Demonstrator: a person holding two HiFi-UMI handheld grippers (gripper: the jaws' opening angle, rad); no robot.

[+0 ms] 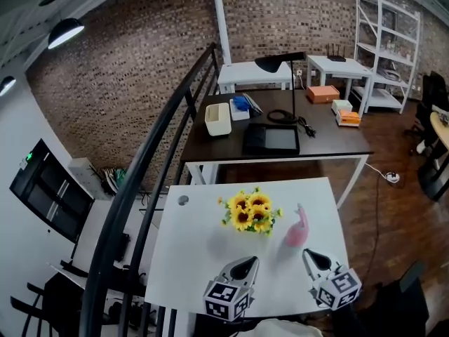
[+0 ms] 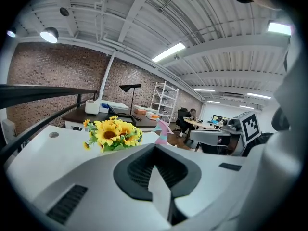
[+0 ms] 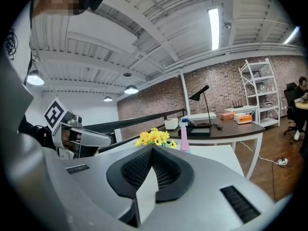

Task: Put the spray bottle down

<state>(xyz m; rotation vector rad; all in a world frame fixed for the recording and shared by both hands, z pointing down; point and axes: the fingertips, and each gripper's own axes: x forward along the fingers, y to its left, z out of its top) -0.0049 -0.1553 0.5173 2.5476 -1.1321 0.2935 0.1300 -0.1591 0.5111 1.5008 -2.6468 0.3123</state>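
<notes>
White surface [image 1: 184, 262] holds the spray bottle [image 1: 297, 227] upright, ahead of my nearer right claw [image 1: 313, 259], closed and empty; left claw [image 1: 245, 265] likewise.

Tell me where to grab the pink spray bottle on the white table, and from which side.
Take the spray bottle around its slim pink body, below the spray head, with the jaws level. It stands upright, so a sideways grip likely suits it. Come from the near edge of the table with the right gripper, which is shut and empty: the sunflowers crowd the bottle's left side.
</notes>
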